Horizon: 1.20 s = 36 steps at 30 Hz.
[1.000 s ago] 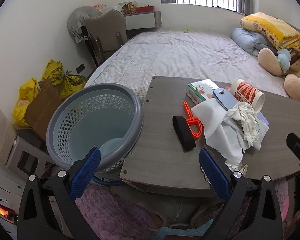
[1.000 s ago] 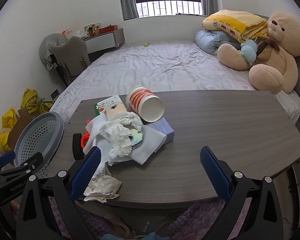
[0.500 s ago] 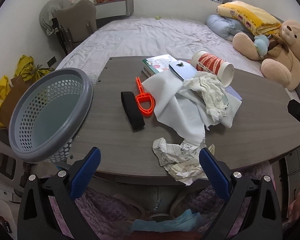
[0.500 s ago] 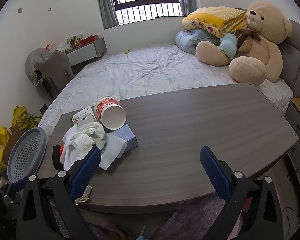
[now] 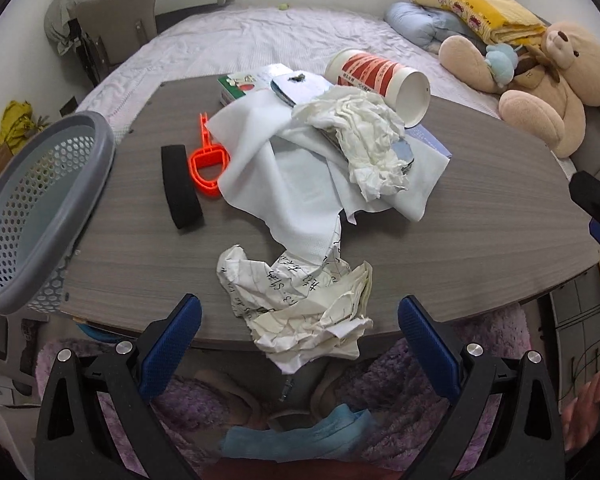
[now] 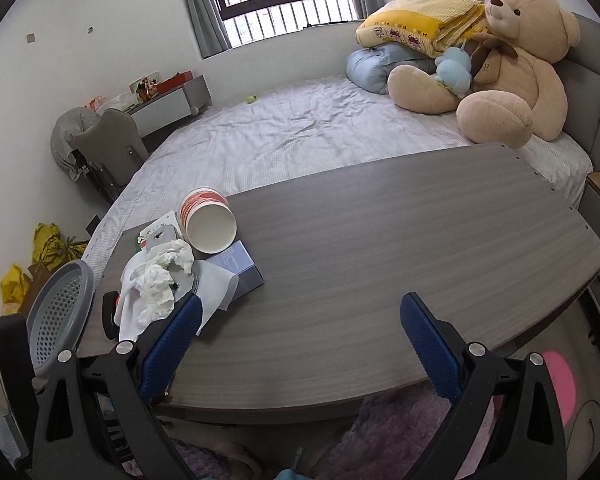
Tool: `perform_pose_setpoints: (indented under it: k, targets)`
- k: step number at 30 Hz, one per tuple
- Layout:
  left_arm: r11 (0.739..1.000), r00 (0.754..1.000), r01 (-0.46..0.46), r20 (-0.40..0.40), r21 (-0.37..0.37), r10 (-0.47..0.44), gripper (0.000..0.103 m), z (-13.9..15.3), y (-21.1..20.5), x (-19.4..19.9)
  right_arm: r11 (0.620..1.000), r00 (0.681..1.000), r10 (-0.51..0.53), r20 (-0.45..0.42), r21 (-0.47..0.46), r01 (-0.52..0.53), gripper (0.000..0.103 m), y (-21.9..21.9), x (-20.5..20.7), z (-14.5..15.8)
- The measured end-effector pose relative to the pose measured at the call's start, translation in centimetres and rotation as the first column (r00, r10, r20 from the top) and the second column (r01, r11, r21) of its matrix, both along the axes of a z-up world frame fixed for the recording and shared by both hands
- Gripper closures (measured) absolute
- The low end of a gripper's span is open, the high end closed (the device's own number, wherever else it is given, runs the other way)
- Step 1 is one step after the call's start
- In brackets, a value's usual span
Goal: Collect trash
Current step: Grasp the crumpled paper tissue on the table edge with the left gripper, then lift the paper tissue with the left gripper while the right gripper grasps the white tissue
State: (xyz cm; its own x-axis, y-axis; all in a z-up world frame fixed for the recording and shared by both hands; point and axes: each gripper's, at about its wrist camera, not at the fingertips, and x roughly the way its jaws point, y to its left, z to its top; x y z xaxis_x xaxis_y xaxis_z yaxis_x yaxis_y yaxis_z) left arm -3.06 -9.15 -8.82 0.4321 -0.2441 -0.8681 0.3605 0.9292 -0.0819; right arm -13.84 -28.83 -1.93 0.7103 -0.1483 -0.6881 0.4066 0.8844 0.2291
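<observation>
A crumpled sheet of written paper (image 5: 300,300) lies at the table's near edge, right in front of my open left gripper (image 5: 300,330). Behind it sit a white cloth (image 5: 292,164), a wad of white tissue (image 5: 364,136) and a red-and-white paper cup (image 5: 380,80) on its side. A grey perforated basket (image 5: 40,208) stands at the table's left edge. My right gripper (image 6: 300,338) is open over the bare near part of the table (image 6: 380,248), with the tissue wad (image 6: 160,276), the cup (image 6: 208,220) and the basket (image 6: 56,312) off to its left.
A black strap (image 5: 180,188), an orange plastic clip (image 5: 208,164), a small book (image 5: 244,84) and a blue box (image 6: 240,268) lie among the trash. Beyond the table are a bed (image 6: 300,136) with a teddy bear (image 6: 508,68), and a chair (image 5: 116,28).
The left gripper has swung right and closer to the table, so the crumpled paper now sits between its fingers. The right gripper has pulled back and turned right, leaving the trash further left.
</observation>
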Motion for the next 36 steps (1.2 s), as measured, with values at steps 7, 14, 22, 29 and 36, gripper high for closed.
perform_pose_setpoints:
  k: [7,14,22,29,36]
  targets:
    - [0.999,1.000,-0.010,0.009,0.039,0.009,0.018,-0.5,0.0,0.3,1.000,1.000,0.011,-0.015,0.014,-0.010,0.008,0.1,0.3,-0.6]
    - [1.000,1.000,0.024,0.019,0.018,-0.024,0.041,0.2,0.7,-0.1,0.999,0.999,0.046,-0.027,0.005,-0.046,0.008,1.2,1.0,-0.6]
    - [0.998,0.995,-0.029,0.095,0.064,0.023,0.041,2.1,3.5,-0.8,0.986,0.986,0.164,-0.002,0.006,-0.164,0.008,3.9,3.1,-0.3]
    - [0.991,0.982,-0.112,0.162,0.077,0.098,0.041,3.8,6.7,-0.4,0.958,0.960,0.280,-0.027,-0.048,-0.281,0.009,7.3,7.2,-1.0]
    - [0.982,0.970,-0.175,0.184,0.068,0.160,0.041,4.5,9.0,1.3,0.930,0.937,0.345,-0.057,-0.116,-0.349,0.033,9.8,10.3,-1.3]
